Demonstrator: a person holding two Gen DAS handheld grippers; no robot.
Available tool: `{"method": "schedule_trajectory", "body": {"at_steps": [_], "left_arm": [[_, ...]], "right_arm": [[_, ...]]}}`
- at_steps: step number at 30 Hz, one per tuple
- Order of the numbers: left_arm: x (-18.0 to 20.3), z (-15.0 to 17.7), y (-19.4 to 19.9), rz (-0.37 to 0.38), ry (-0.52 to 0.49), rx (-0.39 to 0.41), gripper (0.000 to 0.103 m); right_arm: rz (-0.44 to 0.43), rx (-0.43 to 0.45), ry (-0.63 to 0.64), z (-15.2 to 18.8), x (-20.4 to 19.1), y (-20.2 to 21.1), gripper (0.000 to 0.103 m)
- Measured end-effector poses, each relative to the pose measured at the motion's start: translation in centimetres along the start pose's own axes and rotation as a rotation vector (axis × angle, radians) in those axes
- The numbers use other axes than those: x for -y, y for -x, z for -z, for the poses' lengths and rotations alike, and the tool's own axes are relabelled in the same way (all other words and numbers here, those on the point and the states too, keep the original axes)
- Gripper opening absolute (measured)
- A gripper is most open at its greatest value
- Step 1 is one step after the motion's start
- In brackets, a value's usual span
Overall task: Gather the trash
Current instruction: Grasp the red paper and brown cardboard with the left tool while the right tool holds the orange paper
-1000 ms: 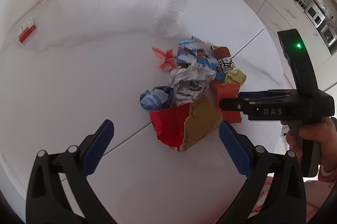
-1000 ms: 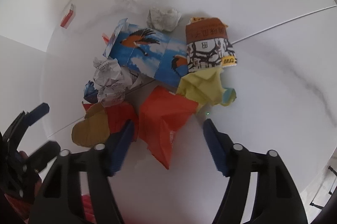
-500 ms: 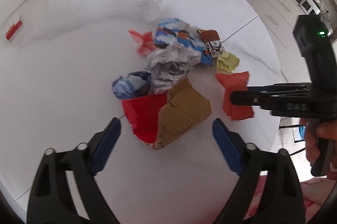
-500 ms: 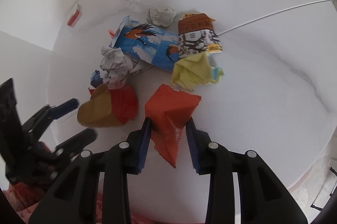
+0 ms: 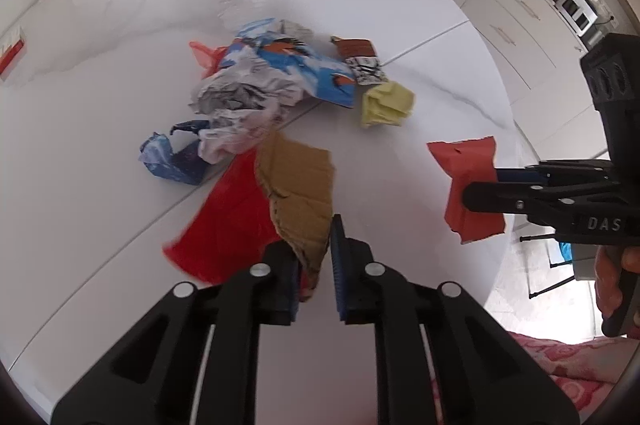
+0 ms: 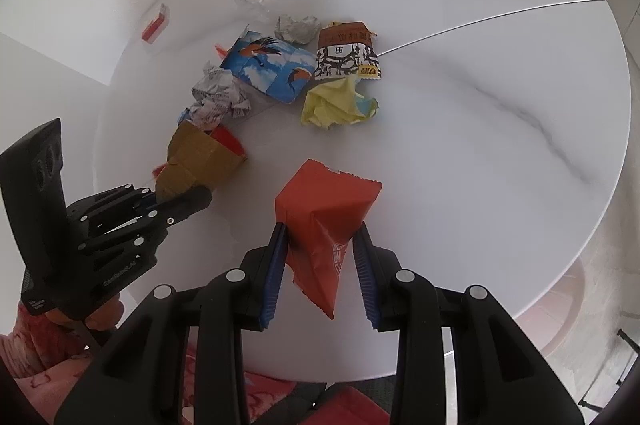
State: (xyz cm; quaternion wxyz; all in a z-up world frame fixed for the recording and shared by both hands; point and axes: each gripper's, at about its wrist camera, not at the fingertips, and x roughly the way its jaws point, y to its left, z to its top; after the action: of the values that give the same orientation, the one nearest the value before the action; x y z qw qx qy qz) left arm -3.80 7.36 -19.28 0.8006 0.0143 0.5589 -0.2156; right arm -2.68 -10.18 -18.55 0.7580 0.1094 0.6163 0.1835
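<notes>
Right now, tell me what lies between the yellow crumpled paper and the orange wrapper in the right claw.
Only bare white table lies between the yellow crumpled paper and the orange wrapper; the right wrist view shows it.

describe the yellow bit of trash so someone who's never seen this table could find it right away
On the round white marble table, find the litter pile near the middle. At its edge, just below the brown-and-white printed wrapper and beside the blue bird-print carton, lies the crumpled yellow paper. It is the only pale yellow piece there.
</notes>
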Motion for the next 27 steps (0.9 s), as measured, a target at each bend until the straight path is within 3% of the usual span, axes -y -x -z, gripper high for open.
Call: {"method": "schedule_trajectory", "body": {"at_steps": [9,13,23,25,26,27], "left_arm": [[3.6,0.8,2.8,0.037,-0.032,0.022,0.011],[6.4,0.3,2.7,0.069,-0.087,0.024,0.011],[7.2,-0.1,1.3,0.002,-0.092,-0.038,0.013],[6.1,-0.1,1.2,-0.004,-0.034,-0.08,0.044],[5.7,-0.1,1.3,-0.01,0.005,-0.094,0.073],[5.2,-0.1,1.7,-0.037,0.057,-0.093,0.082]], "right_arm": [[-0.043,0.01,0.012,0.9,0.4,0.2,0.034],[-0.045,0.031,-0.022,2.3,2.4,1.2,0.034],[-0.05,0.067,-0.102,4.4,5.5,2.8,0.034],[-0.052,0.07,-0.102,4.5,5.7,3.0,0.034],[-0.053,0.072,-0.1,4.5,5.7,3.1,0.034],[-0.054,0.073,-0.098,4.6,5.7,3.2,0.034]]}}
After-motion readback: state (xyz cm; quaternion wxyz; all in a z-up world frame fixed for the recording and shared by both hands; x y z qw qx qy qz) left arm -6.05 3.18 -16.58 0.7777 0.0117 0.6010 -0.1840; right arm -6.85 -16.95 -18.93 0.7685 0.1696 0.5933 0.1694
